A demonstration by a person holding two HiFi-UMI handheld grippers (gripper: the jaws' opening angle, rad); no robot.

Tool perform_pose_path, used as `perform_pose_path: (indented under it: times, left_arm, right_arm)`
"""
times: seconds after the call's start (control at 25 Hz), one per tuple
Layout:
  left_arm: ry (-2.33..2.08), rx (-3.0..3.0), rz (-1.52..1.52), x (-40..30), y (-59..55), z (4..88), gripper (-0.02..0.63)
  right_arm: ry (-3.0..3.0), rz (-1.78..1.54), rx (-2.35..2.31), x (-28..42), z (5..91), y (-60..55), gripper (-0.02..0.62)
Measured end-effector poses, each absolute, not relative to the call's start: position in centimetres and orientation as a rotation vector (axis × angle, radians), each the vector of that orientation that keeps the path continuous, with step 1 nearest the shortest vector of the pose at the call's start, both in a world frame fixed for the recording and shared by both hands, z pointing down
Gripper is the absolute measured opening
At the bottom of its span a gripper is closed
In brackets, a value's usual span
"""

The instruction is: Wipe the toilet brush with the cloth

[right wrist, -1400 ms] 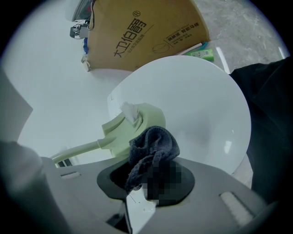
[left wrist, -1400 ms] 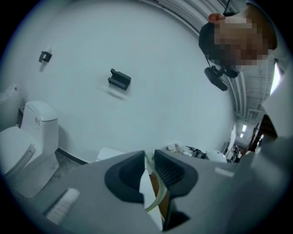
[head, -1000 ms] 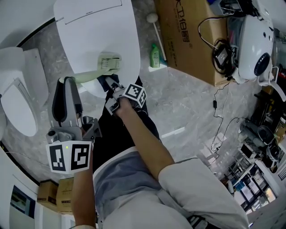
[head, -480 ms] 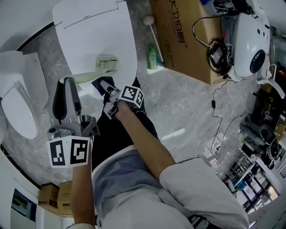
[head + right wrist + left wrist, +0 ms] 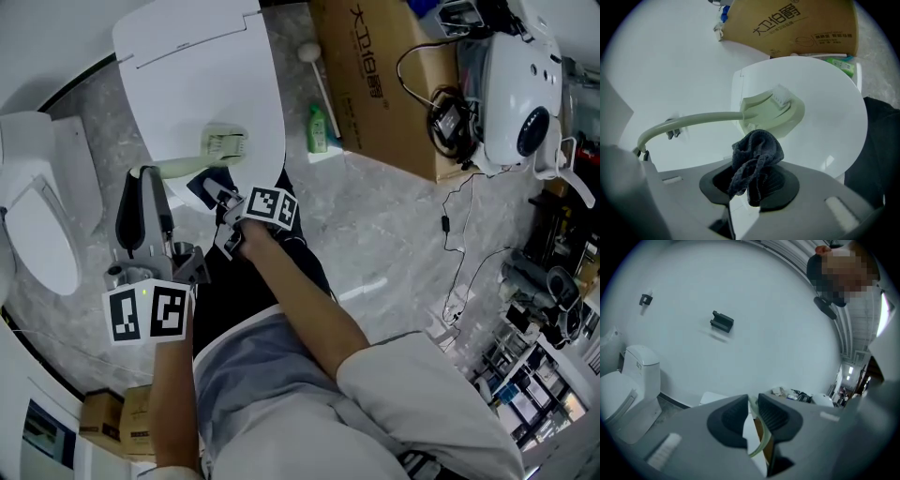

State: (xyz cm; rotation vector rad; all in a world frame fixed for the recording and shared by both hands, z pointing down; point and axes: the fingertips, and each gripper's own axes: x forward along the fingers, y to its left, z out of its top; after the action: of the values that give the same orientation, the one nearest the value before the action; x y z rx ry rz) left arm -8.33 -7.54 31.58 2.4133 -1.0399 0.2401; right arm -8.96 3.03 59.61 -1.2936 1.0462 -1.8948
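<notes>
The pale green toilet brush (image 5: pixel 223 145) hangs over a closed white toilet lid (image 5: pixel 197 75), its long handle running left into my left gripper (image 5: pixel 148 174). That gripper is shut on the handle end (image 5: pixel 761 446), which shows as a thin green strip between the jaws of the left gripper (image 5: pixel 752 412). My right gripper (image 5: pixel 221 197) is shut on a dark blue-grey cloth (image 5: pixel 204 184). In the right gripper view the bunched cloth (image 5: pixel 754 157) sits just under the brush head (image 5: pixel 773 110). I cannot tell whether they touch.
A second white toilet (image 5: pixel 37 216) stands at the left. A cardboard box (image 5: pixel 375 75), a green bottle (image 5: pixel 317 127) and a white-tipped stick (image 5: pixel 323 70) lie beyond the lid. A white machine (image 5: pixel 520 89) with cables fills the upper right. The person's dark trouser legs are below the grippers.
The right gripper with the cloth has shifted slightly left, closer under the brush head. The left gripper keeps hold of the handle and has barely moved.
</notes>
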Motion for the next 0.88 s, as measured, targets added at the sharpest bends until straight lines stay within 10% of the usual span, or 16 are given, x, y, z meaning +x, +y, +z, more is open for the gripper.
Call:
perform_pose_path:
  times: [0.88]
  left_arm:
    - [-1.006,2.428,0.259,-7.0,-8.8,31.6,0.0]
  right_arm:
    - [1.134,-1.829,-1.566,-7.5,59.4,-2.0,0.097]
